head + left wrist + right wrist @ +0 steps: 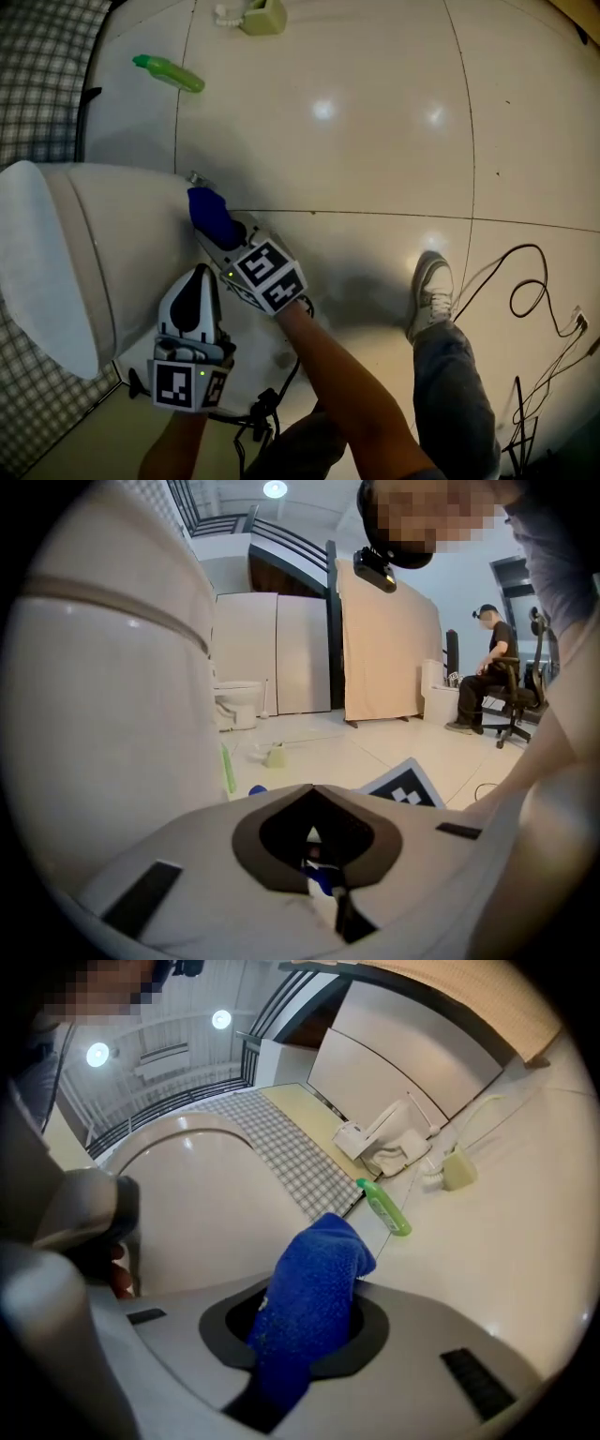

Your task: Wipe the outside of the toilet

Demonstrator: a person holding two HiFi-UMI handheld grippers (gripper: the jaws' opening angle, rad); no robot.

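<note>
Both low beside toilet: right gripper clamps blue cloth, left gripper closed, empty.

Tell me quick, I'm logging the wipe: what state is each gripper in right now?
Left gripper: jaws shut, holding nothing.
Right gripper: jaws shut on the cloth.
</note>
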